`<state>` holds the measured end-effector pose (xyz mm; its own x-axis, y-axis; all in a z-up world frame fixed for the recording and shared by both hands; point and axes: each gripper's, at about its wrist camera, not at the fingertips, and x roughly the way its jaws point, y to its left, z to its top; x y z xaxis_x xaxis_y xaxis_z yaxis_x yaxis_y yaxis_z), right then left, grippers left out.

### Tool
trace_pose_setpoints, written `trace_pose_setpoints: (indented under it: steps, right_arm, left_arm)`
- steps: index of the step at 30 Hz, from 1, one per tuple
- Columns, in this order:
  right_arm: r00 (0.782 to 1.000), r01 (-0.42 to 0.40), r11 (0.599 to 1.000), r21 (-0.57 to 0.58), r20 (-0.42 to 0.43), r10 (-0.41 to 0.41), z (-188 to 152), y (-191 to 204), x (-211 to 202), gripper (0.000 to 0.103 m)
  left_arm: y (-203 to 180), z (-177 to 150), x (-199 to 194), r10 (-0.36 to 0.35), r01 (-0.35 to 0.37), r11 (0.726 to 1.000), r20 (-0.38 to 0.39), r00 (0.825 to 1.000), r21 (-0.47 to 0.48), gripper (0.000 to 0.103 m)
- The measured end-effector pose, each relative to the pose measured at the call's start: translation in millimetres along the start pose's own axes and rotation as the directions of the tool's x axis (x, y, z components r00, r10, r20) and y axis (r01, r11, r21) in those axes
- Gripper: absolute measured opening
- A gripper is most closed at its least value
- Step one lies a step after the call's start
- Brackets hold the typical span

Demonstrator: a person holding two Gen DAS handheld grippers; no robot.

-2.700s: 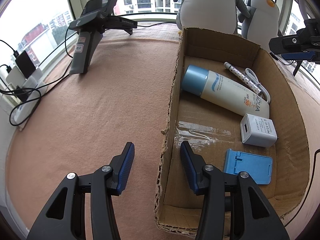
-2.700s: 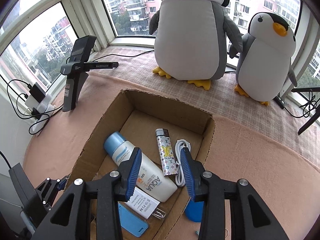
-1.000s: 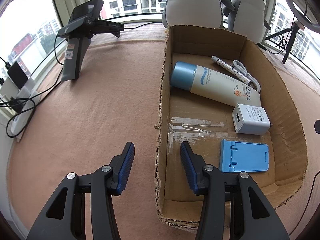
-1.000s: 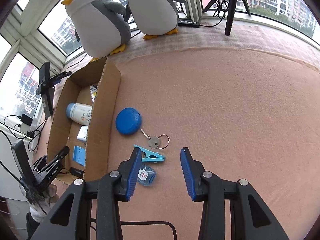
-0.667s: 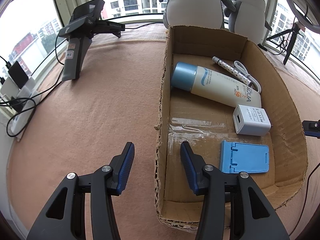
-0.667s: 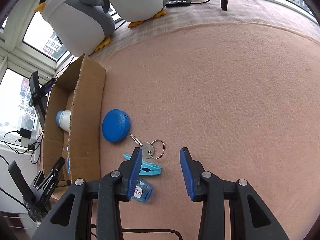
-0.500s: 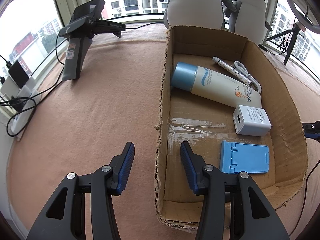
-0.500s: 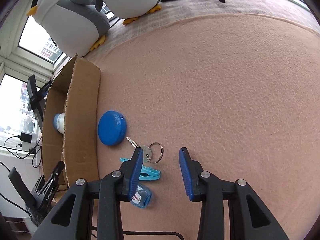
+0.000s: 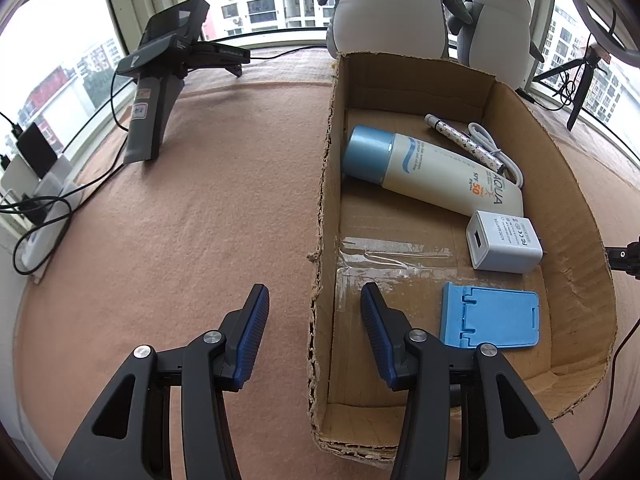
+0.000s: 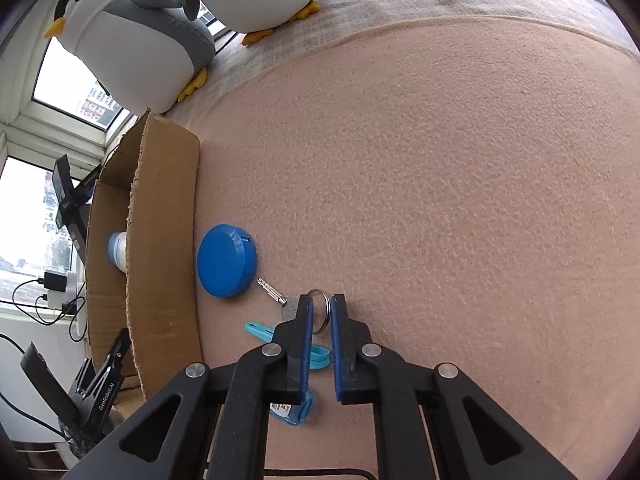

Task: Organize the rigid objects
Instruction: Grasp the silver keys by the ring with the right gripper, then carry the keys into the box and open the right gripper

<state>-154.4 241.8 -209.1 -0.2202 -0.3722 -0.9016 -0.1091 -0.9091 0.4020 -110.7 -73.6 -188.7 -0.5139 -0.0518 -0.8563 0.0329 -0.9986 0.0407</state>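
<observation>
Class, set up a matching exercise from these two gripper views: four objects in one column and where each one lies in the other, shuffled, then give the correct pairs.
Objects
1. sunscreen bottle
2. blue round case
3. key ring
4. blue phone stand

Places
A. on the cloth, right beside the box's outer wall
B. in the box, near end
C. between the right gripper's fingers
D. in the box, beside the patterned pen

Pairs: 1-D, 2-A, 3-C, 4-B

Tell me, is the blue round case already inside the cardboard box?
No, the blue round case lies on the pink cloth just outside the wall of the cardboard box.
</observation>
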Motion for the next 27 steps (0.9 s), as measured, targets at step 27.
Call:
trace_pose_setpoints:
  steps: [27]
  right_arm:
    - [0.976, 0.0, 0.95, -0.312, 0.208, 0.068, -18, 112, -85, 0.002]
  left_arm:
    - [-1, 0, 1, -0.004, 0.004, 1.0, 0.003, 1.0, -0.008, 0.047]
